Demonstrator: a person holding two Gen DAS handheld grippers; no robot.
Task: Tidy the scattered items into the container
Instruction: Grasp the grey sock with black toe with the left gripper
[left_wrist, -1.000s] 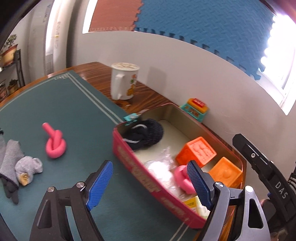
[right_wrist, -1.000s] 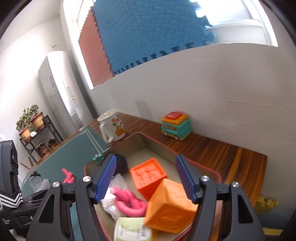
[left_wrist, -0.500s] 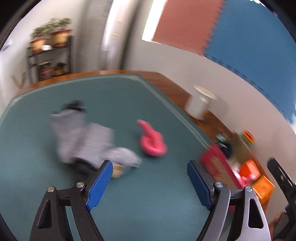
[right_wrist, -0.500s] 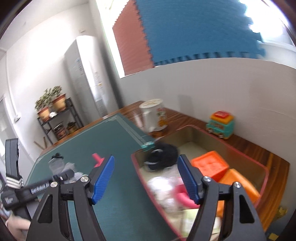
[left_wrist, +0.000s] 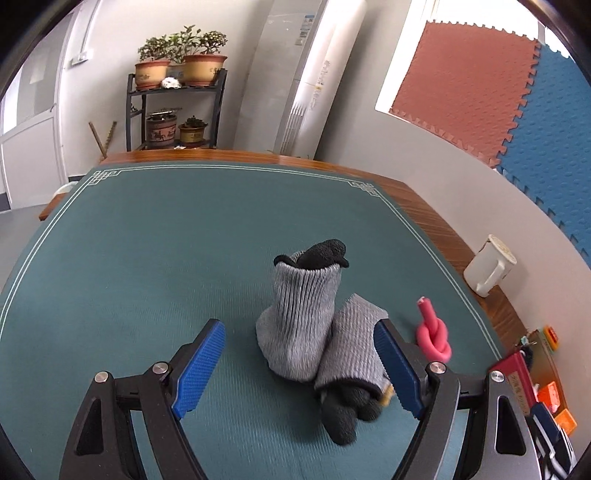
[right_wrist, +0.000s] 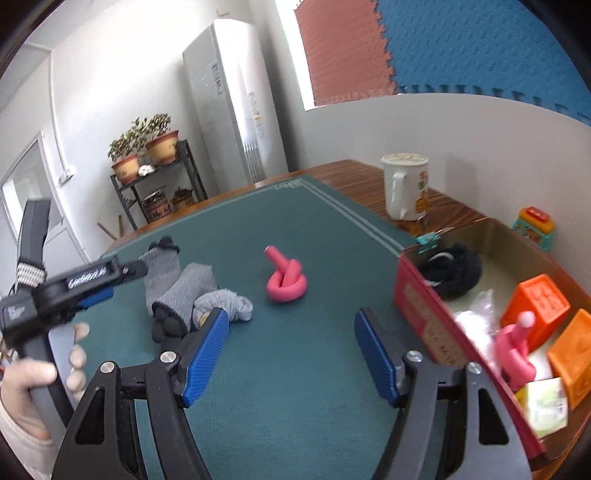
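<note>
A pair of grey and black work gloves (left_wrist: 314, 332) lies bunched on the green mat; it also shows in the right wrist view (right_wrist: 184, 291). My left gripper (left_wrist: 301, 369) is open just above and in front of the gloves, which lie partly between its fingers. A pink knotted foam tube (left_wrist: 432, 336) lies to their right and shows in the right wrist view (right_wrist: 286, 278). My right gripper (right_wrist: 291, 354) is open and empty above the mat. The red-walled box (right_wrist: 424, 317) at right holds orange cubes, a pink knot, a black item and packets.
A white mug (right_wrist: 404, 188) and a teal toy bus (right_wrist: 532, 227) stand on the wooden table behind the box. The mug shows in the left wrist view (left_wrist: 487, 266). The left gripper's body (right_wrist: 74, 284) and hand are at the left of the right wrist view.
Both grippers have swung left, away from the box. The left one now faces the gloves closely; the right one now looks over the mat and the pink knot. Both stay open.
</note>
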